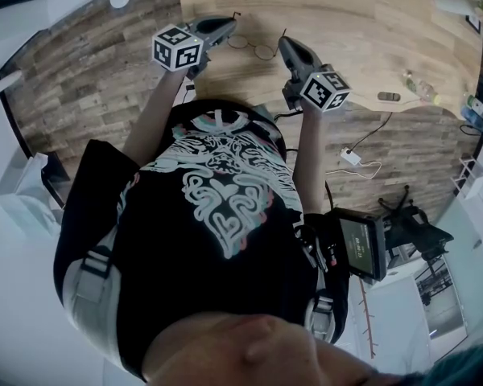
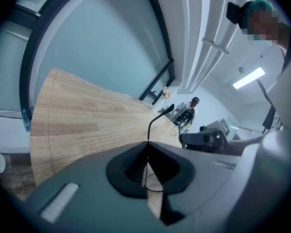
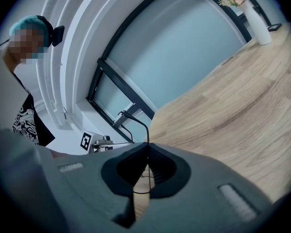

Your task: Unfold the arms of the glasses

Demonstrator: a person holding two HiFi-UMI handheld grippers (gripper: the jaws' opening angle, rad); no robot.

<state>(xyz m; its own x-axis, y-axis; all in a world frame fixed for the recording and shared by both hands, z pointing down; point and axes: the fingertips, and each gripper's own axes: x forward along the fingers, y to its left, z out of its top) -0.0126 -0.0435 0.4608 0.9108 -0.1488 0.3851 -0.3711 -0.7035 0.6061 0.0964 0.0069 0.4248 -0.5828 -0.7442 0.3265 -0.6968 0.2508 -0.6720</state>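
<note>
Thin wire-rimmed glasses (image 1: 253, 47) hang between my two grippers, just over the near edge of the wooden table (image 1: 362, 22). The left gripper (image 1: 230, 23) is shut on one arm, the right gripper (image 1: 284, 43) on the other. In the left gripper view the jaws (image 2: 147, 144) pinch the thin dark arm, and its curved tip (image 2: 168, 108) sticks out past them. In the right gripper view the jaws (image 3: 147, 147) pinch the other arm, with its tip (image 3: 126, 114) bending left. The lenses are hidden in both gripper views.
A small dark object (image 1: 389, 96) and a clear bottle (image 1: 419, 87) lie on the table's right part. A white vase with flowers (image 3: 254, 11) stands at its far end. A white adapter with cable (image 1: 350, 157) lies on the floor.
</note>
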